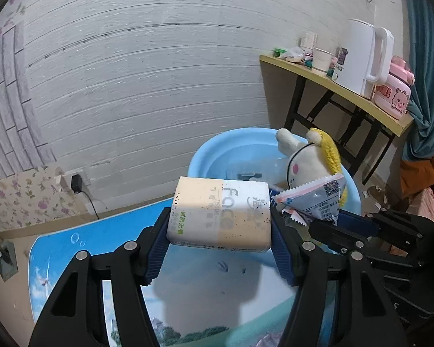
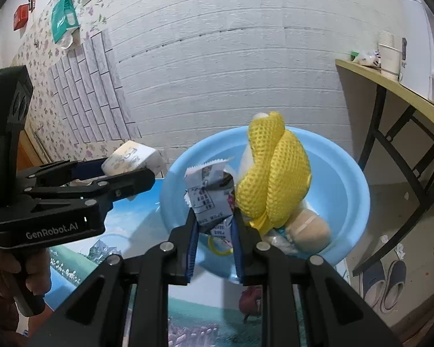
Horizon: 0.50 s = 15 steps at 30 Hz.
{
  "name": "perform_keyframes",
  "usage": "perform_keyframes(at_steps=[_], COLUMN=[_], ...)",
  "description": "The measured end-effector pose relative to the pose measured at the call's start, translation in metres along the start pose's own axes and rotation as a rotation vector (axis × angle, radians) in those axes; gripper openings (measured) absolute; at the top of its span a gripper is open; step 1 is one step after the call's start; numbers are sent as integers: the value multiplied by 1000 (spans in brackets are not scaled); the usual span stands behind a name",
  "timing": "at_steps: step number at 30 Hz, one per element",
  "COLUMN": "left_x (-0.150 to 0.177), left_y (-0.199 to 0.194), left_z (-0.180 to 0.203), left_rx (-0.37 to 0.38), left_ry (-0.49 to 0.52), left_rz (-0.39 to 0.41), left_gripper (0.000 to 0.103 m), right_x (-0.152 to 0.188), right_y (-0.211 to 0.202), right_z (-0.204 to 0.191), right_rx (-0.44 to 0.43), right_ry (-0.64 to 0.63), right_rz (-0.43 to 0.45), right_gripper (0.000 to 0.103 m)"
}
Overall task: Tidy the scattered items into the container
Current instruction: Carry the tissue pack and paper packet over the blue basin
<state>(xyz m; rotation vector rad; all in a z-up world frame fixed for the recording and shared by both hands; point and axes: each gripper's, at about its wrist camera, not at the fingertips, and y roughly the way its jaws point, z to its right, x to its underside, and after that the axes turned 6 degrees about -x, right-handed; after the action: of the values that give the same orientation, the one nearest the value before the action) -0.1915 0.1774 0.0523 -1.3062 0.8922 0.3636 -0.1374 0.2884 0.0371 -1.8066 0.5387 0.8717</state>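
White plank wall; floral wallpaper leftward; yellow-topped side table on black legs; teal curtain.

Your left claw: matt black plastic arms, ribbed blue pads, bright metal pins. Between the pads, the tissue pack is in soft glossy plastic wrap, speckled. Right claw, same build, has a crinkled foil-like sachet with serrated edges. Behind the sachet, the basin is smooth, glossy blue plastic. In it, the plush toy shows coarse yellow knit and fuzzy cream cloth. Under the basin, the table has a glossy printed top.
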Motion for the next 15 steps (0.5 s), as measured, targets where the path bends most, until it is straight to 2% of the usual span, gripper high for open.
perform_keyframes(at_steps=[15], left_x=[-18], left_y=[33], left_z=[21], left_rx=[27], left_ry=[43], left_rz=[-17], left_gripper=[62], right_x=[-5], right_y=[18], right_z=[41], right_rx=[54], right_ry=[60], right_rz=[-21], right_gripper=[21])
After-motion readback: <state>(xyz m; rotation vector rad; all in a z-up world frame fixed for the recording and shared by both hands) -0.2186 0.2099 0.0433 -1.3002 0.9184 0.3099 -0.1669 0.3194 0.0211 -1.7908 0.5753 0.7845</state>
